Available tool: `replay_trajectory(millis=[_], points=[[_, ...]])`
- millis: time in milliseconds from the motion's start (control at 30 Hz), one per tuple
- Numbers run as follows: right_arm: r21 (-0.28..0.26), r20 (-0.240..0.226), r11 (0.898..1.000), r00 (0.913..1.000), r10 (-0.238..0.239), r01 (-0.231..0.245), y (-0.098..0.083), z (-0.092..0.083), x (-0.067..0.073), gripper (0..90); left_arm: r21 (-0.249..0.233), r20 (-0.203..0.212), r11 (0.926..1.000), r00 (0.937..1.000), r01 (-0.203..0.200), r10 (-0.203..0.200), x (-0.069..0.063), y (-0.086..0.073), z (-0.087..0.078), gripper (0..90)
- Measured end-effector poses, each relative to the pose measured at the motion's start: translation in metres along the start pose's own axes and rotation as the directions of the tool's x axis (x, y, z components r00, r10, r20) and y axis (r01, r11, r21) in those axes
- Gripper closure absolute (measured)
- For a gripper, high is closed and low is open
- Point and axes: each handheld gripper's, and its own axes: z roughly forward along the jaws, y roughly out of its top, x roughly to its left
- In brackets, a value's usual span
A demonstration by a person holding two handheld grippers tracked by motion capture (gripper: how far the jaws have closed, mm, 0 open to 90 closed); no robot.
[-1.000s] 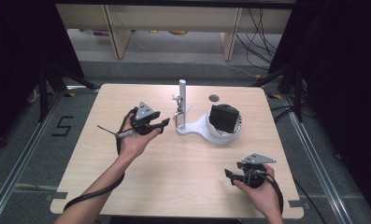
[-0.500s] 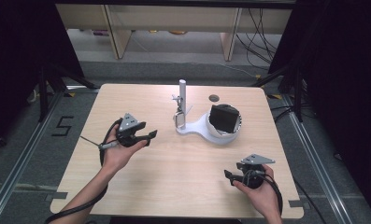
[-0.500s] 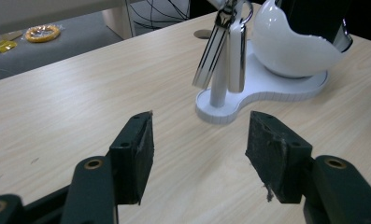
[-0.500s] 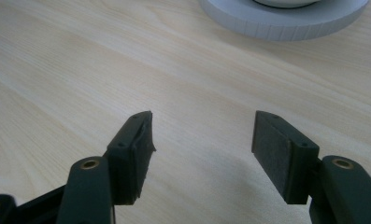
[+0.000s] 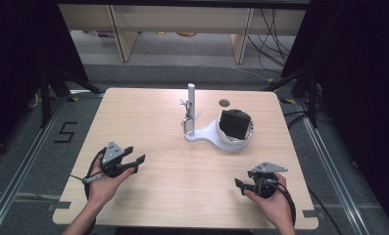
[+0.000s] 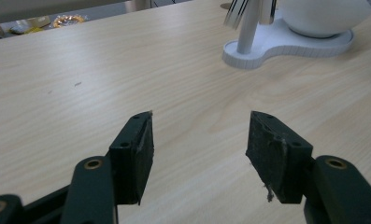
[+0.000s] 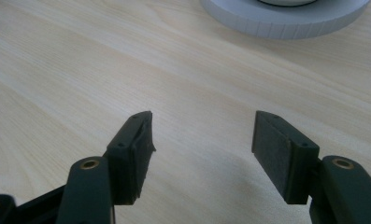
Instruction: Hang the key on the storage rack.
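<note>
Since both the left gripper point(image 5: 142, 160) and right gripper point(image 5: 237, 183) sit wide open and empty at the frame's bottom, the left's jaws having just been opening, a careless reach could topple the white stand point(image 5: 200, 134) mid-frame.

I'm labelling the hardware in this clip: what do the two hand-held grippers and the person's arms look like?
Each hand-held gripper, left and right, is black, carries a grey three-cornered plate on top and trails a dark cable. Each has two black jaws ending in flat, scuffed rectangular pads, with brass-coloured pivot rings. The forearms are bare, with no sleeves showing.
</note>
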Motion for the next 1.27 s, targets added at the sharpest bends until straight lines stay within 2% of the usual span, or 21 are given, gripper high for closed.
replay_trajectory(millis=[133,167,233,267,333,467,500,533,600,633,667,700,767,867,967,1000,1033,1100,1167,1200,1267], points=[[-0.005,-0.005,1.000,1.0000,-0.002,0.002,0.000,0.001,0.000,39.4,-0.033,-0.005,0.9994,1.0000,0.009,-0.009,0.002,-0.018,-0.007,40.7],[-0.009,0.002,1.000,0.9998,-0.021,0.021,-0.001,0.002,-0.001,39.5,-0.035,-0.012,0.9994,0.9999,0.003,-0.004,0.002,-0.021,-0.009,40.6],[-0.014,-0.009,1.000,1.0000,-0.001,0.001,0.000,0.002,0.001,39.5,-0.059,-0.012,0.9982,0.9999,0.009,-0.010,0.003,-0.028,-0.012,40.6],[-0.023,-0.004,1.000,0.9998,-0.022,0.022,-0.001,0.004,0.000,39.5,-0.056,-0.016,0.9984,0.9998,0.007,-0.008,0.003,-0.029,-0.013,40.6],[-0.003,-0.001,1.000,1.0000,-0.007,0.007,-0.001,0.003,0.001,39.5,-0.069,-0.016,0.9974,0.9996,0.020,-0.021,0.002,-0.034,-0.015,40.5],[-0.012,-0.047,1.000,0.9988,-0.013,0.013,-0.002,0.006,0.002,39.4,-0.076,-0.016,0.9969,0.9997,0.019,-0.021,0.002,-0.040,-0.016,40.5],[-0.014,-0.046,1.000,0.9986,-0.027,0.027,-0.002,0.006,0.001,39.4,-0.077,-0.016,0.9968,0.9996,0.022,-0.023,0.002,-0.042,-0.015,40.5],[-0.019,-0.024,1.000,0.9994,-0.025,0.025,-0.002,0.005,0.002,39.4,-0.081,-0.012,0.9965,0.9996,0.024,-0.025,0.003,-0.043,-0.015,40.4],[-0.027,-0.038,0.999,0.9988,-0.031,0.030,-0.002,0.005,0.001,39.3,-0.081,-0.021,0.9961,0.9991,0.035,-0.037,0.004,-0.043,-0.016,40.1],[-0.011,-0.039,1.000,0.9991,-0.015,0.015,-0.002,0.003,0.001,39.3,-0.086,-0.020,0.9955,0.9990,0.039,-0.040,0.004,-0.043,-0.016,40.1],[-0.015,-0.026,1.000,0.9996,-0.001,0.001,-0.002,0.002,0.002,39.3,-0.086,-0.018,0.9956,0.9991,0.037,-0.039,0.004,-0.043,-0.016,40.1],[-0.019,-0.002,1.000,0.9999,-0.011,0.011,-0.002,0.000,0.002,39.2,-0.085,-0.018,0.9957,0.9991,0.036,-0.038,0.004,-0.043,-0.016,40.0],[-0.026,-0.011,1.000,0.9998,-0.017,0.017,-0.002,0.001,0.000,39.2,-0.085,-0.014,0.9958,0.9993,0.032,-0.033,0.004,-0.043,-0.015,40.0],[-0.024,-0.013,1.000,0.9999,-0.001,0.001,-0.003,0.000,-0.001,39.0,-0.081,-0.014,0.9962,0.9994,0.032,-0.033,0.004,-0.043,-0.014,40.0],[-0.037,-0.037,0.999,0.9992,-0.018,0.017,-0.003,0.001,-0.003,38.9,-0.074,-0.019,0.9967,0.9992,0.034,-0.036,0.004,-0.042,-0.014,40.0],[-0.031,-0.018,0.999,0.9998,0.012,-0.013,-0.003,-0.001,0.000,38.9,-0.071,-0.022,0.9968,0.9991,0.035,-0.037,0.004,-0.042,-0.014,40.1],[-0.031,-0.004,0.999,0.9999,-0.010,0.010,-0.003,-0.001,-0.002,38.8,-0.070,-0.023,0.9969,0.9990,0.036,-0.037,0.004,-0.042,-0.015,40.1],[-0.017,0.004,1.000,0.9999,-0.013,0.013,-0.003,-0.002,-0.002,38.8,-0.069,-0.025,0.9970,0.9990,0.034,-0.036,0.004,-0.042,-0.014,40.1],[-0.020,-0.015,1.000,0.9998,-0.010,0.010,-0.003,-0.002,-0.003,38.8,-0.064,-0.027,0.9975,0.9992,0.028,-0.030,0.003,-0.042,-0.014,40.3],[-0.033,0.008,0.999,0.9999,-0.010,0.010,-0.003,-0.002,-0.002,38.8,-0.064,-0.026,0.9976,0.9992,0.027,-0.028,0.003,-0.042,-0.014,40.3],[-0.038,-0.001,0.999,0.9999,-0.010,0.010,-0.003,-0.002,-0.003,38.8,-0.065,-0.026,0.9975,0.9993,0.027,-0.028,0.003,-0.042,-0.014,40.4]])
